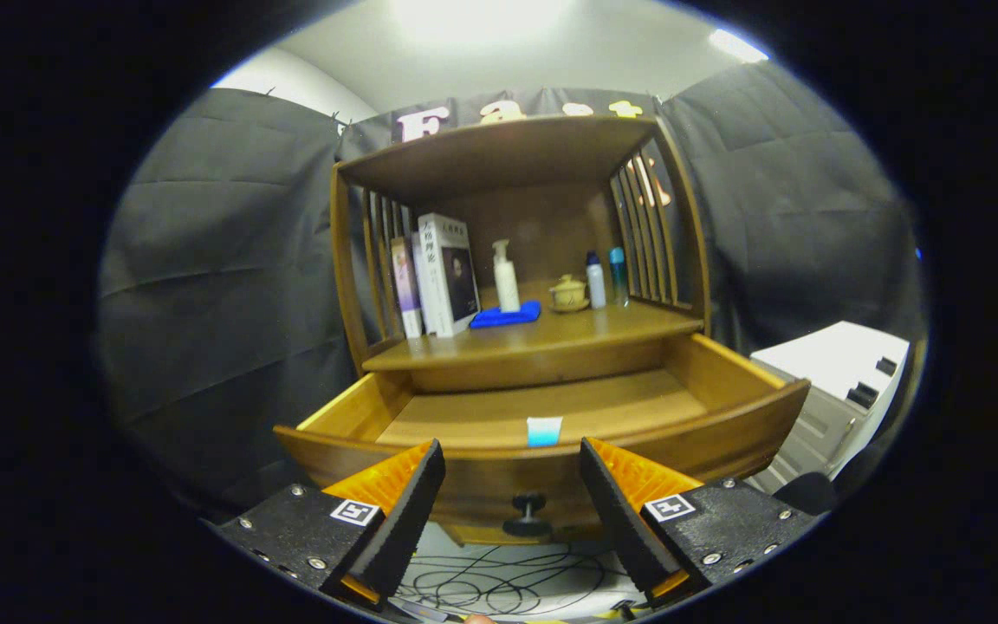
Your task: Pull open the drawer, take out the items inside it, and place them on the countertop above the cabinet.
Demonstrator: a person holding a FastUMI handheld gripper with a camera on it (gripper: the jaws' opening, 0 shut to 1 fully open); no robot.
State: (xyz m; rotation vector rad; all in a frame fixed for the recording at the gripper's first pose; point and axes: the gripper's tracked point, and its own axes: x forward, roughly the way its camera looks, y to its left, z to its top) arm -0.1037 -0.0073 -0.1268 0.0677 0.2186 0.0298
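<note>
Drawer (551, 407): pulled open, sticks out toward me from under the countertop, its front panel just ahead of my fingers
Drawer knob (527, 515): dark, on the front panel, sits in the gap between my fingers, not touched
Item in drawer (544, 431): small pale blue and white thing, right behind the front panel, just beyond my fingers and midway between them; can't tell what it is
Drawer floor: bare wood elsewhere, as far as I see over the front panel
My gripper (512, 490): fingers spread wide apart, holding nothing, level with the drawer front
Countertop (568, 334): above the drawer, well beyond my fingers
Books (438, 273): standing upright at the left of the countertop, against the slatted side
Blue cloth (506, 315): lying flat beside the books
Pump bottle (506, 277): white, upright, at the back edge of the cloth
Lidded cup (568, 293): tan, on a saucer, right of the pump bottle
Two small bottles (605, 277): upright, next to the right slats
White unit (837, 381): off to my right, apart from the cabinet
Cables (508, 585): looped on the floor below my fingers
</note>
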